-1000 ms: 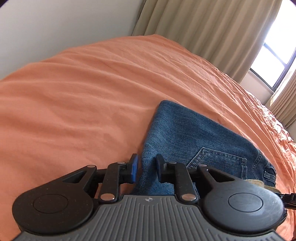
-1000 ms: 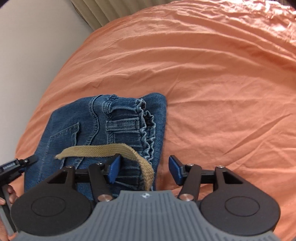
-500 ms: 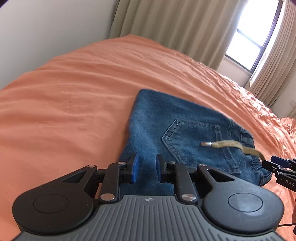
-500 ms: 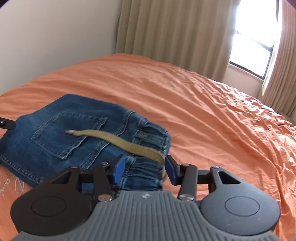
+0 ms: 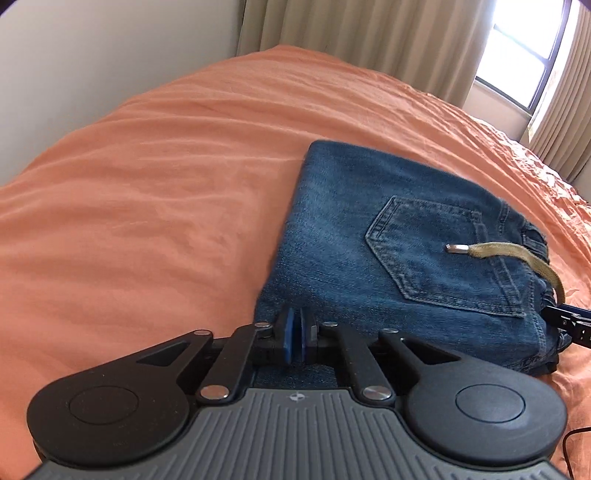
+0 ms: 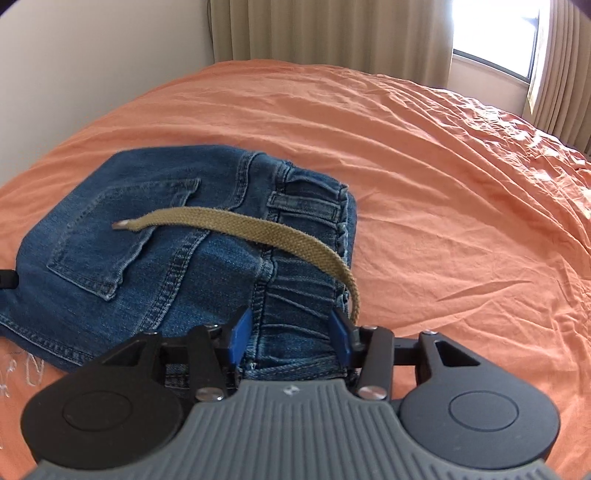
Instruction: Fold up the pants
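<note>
While the folded jeans (image 5: 388, 254) lie flat on the orange bedsheet (image 5: 147, 192), I hold a hand-held gripper at each of their near corners. My left hand-held gripper (image 5: 294, 341) sits at the near left edge of the denim, and its blue pads (image 5: 287, 339) are closing, almost touching each other; I cannot tell whether any cloth is pinched between them. From that side I see a back pocket (image 5: 439, 254) facing up, with a khaki drawstring (image 5: 517, 254) lying across it, its metal tip resting on the pocket. The tip of my other tool shows at the right edge, just beside the waistband corner.

My right hand-held gripper (image 6: 291, 334) straddles the gathered elastic waistband (image 6: 306, 291) at the near right end of the jeans (image 6: 147, 236). Its jaws stand at a middling width and are opening; the waistband lies between the blue pads (image 6: 238, 338), which sit against the denim on either side, though I cannot tell how firmly they press. The drawstring (image 6: 251, 229) runs from the pocket over the waistband and drops down beside the right pad.

Beyond the jeans the bedsheet (image 6: 443, 184) is rumpled with shallow creases. On the far side hang beige curtains (image 6: 332, 33), and a bright window (image 6: 491, 37) sits to the far right, with a pale wall (image 6: 92, 55) on the left.
</note>
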Demonstrator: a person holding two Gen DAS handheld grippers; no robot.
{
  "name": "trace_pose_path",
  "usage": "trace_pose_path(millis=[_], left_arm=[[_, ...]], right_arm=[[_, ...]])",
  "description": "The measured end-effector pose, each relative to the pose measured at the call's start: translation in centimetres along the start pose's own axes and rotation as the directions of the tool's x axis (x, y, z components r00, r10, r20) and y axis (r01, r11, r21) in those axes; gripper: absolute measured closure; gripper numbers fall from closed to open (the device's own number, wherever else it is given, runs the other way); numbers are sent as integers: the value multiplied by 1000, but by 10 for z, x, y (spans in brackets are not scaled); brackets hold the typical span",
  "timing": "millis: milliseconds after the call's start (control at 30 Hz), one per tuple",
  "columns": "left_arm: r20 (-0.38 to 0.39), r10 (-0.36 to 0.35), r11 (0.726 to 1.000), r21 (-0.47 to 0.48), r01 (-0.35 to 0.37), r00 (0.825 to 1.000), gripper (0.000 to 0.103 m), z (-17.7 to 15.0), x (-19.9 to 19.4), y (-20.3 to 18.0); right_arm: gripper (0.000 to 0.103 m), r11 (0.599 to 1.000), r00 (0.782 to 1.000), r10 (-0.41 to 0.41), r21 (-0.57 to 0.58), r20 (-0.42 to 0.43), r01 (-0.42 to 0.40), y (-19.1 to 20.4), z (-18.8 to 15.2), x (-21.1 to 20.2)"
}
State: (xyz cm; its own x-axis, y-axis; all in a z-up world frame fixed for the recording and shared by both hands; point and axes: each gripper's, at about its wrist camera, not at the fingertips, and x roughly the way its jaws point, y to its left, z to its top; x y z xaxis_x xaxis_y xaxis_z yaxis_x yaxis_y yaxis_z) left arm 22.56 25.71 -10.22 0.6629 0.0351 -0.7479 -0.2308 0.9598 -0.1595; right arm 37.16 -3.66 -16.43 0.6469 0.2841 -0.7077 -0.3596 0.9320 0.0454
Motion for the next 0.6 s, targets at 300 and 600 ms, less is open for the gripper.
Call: trace_pose_path(millis=[300,600], left_arm=[[231,9,996,86,-30,973,68,-5,-108,-60],[375,-64,986,169,0,925,45,-31,-197,-132]], right_arm=[[29,998,974,59,-38,220,-52,18,3,-125],[23,995,901,90,-79,423,-62,29,-25,-248]])
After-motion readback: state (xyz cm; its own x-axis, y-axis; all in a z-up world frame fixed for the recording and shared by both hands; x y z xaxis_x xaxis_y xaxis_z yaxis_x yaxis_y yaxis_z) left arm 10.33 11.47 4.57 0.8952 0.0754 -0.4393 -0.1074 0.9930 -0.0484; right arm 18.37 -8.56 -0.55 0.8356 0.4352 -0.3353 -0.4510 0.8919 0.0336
